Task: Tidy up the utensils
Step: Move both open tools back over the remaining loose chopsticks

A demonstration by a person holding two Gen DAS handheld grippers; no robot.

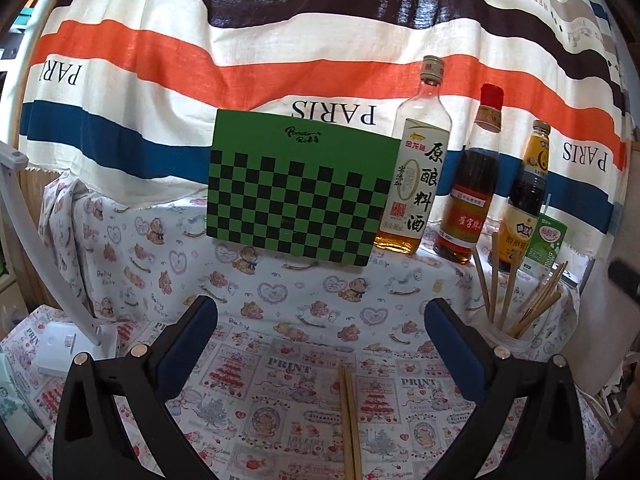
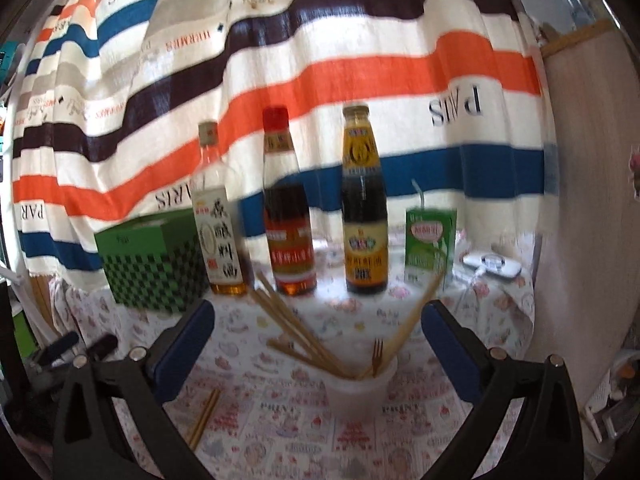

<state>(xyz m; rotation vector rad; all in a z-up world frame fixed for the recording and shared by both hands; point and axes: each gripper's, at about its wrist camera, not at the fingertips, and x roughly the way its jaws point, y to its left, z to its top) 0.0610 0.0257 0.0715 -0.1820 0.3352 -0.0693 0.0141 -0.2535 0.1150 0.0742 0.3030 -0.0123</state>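
My left gripper point(image 1: 320, 320) stands wide open and holds nothing; a pair of chopsticks point(image 1: 350, 420) lies flat on the printed tablecloth point(image 1: 280, 292) between its fingers, untouched. My right gripper point(image 2: 318, 320) is spread just as wide, also empty, with the white cup point(image 2: 360, 390) in front of it, between the fingers but clear of the pads. Several chopsticks and a small fork point(image 2: 377, 354) lean out of that cup. Behind stand three sauce bottles point(image 2: 364, 200), a green drink carton point(image 2: 430, 240) and a green checked box point(image 2: 152, 260).
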